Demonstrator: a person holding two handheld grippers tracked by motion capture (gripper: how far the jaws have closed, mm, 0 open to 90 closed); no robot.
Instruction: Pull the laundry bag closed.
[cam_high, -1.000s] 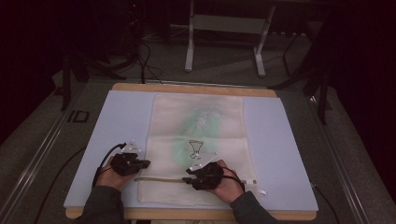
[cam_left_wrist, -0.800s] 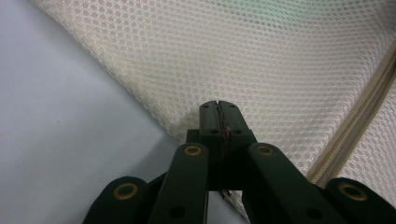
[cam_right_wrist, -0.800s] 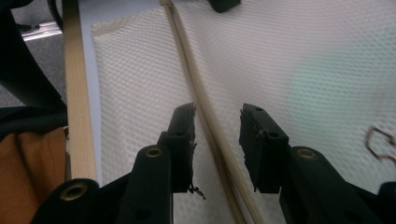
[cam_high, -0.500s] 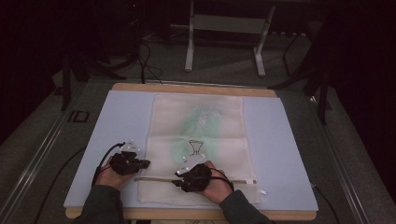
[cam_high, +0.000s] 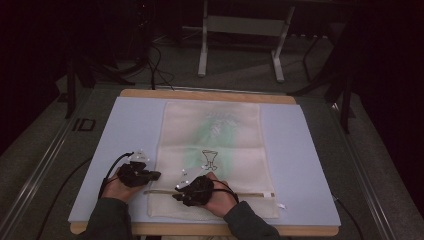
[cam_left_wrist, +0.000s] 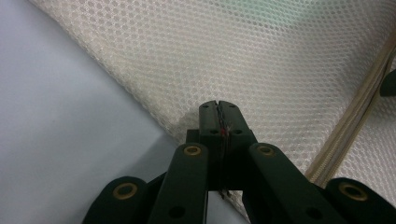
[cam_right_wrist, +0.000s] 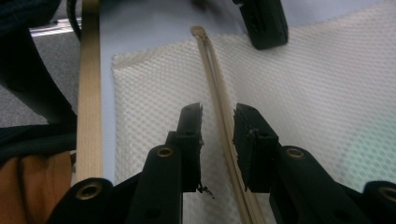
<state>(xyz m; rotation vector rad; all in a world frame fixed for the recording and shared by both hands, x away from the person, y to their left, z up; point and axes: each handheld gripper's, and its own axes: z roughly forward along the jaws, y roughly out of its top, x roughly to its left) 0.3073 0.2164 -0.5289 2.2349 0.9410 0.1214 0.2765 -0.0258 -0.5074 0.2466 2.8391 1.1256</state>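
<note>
Low in the high view's centre, the mesh bag (cam_high: 212, 160) lies flat, its zipper (cam_right_wrist: 219, 112) between the right gripper (cam_right_wrist: 218, 140)'s 2 closing, still-parted jaws; the left gripper (cam_left_wrist: 219, 122) pinches its edge shut. A mistimed squeeze could miss the slider.

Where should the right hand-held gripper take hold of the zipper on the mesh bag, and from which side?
Grip the raised zipper line itself, from above, one pad each side: it runs between the open jaws of the right hand-held gripper. The left hand-held gripper pins the mesh bag edge.
</note>
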